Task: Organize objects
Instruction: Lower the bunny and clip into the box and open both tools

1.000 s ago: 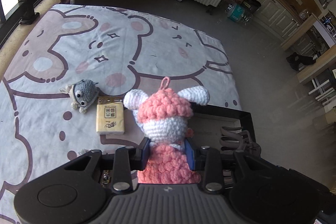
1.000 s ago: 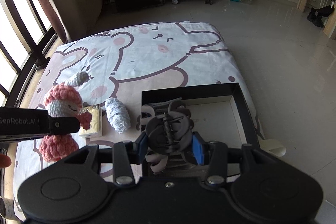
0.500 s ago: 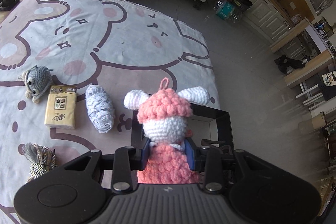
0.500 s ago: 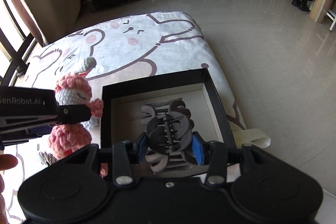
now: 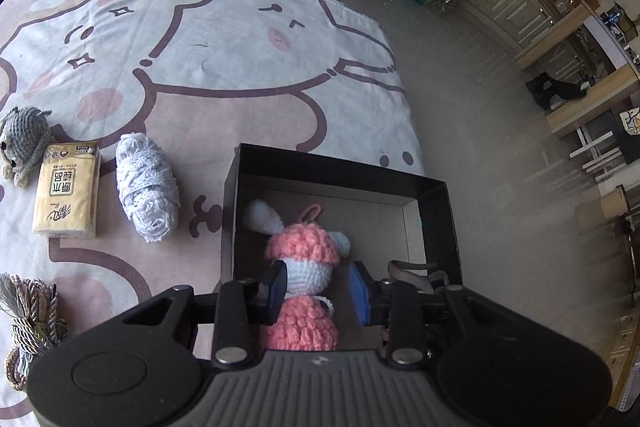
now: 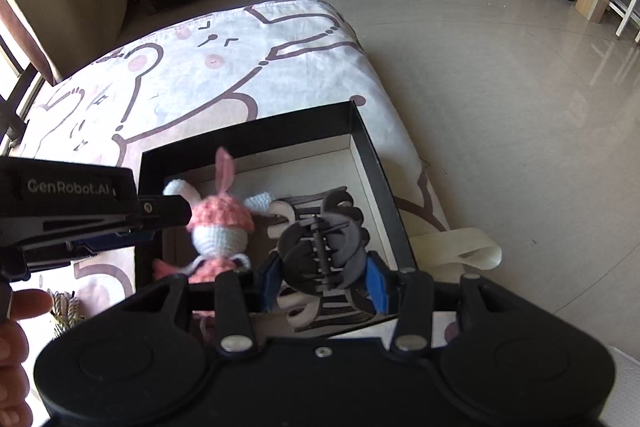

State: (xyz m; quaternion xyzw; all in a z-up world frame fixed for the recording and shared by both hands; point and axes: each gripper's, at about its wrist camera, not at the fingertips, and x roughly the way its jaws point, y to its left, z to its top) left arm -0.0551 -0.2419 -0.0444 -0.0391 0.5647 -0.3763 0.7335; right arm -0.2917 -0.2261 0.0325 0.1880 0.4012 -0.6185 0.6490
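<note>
A pink and white crochet bunny [image 5: 302, 267] lies inside the black box [image 5: 340, 173] on the bed; it also shows in the right wrist view [image 6: 220, 227]. My left gripper [image 5: 318, 293] is open just above the bunny, its pads apart from it. My right gripper [image 6: 324, 283] is shut on a dark grey hair claw clip [image 6: 320, 251] and holds it over the box [image 6: 380, 179], to the right of the bunny. The clip also peeks out at the right of the left wrist view [image 5: 416, 273].
On the cartoon bear sheet [image 5: 224, 39] left of the box lie a pale blue yarn ball [image 5: 147, 193], a yellow tissue pack [image 5: 66, 191], a grey crochet animal [image 5: 22, 141] and a coil of cord [image 5: 28, 319]. The bed edge and tiled floor [image 6: 500, 75] are to the right.
My left gripper moved right over the box, lowered the bunny into it and opened. My right gripper with the clip moved over the box too.
</note>
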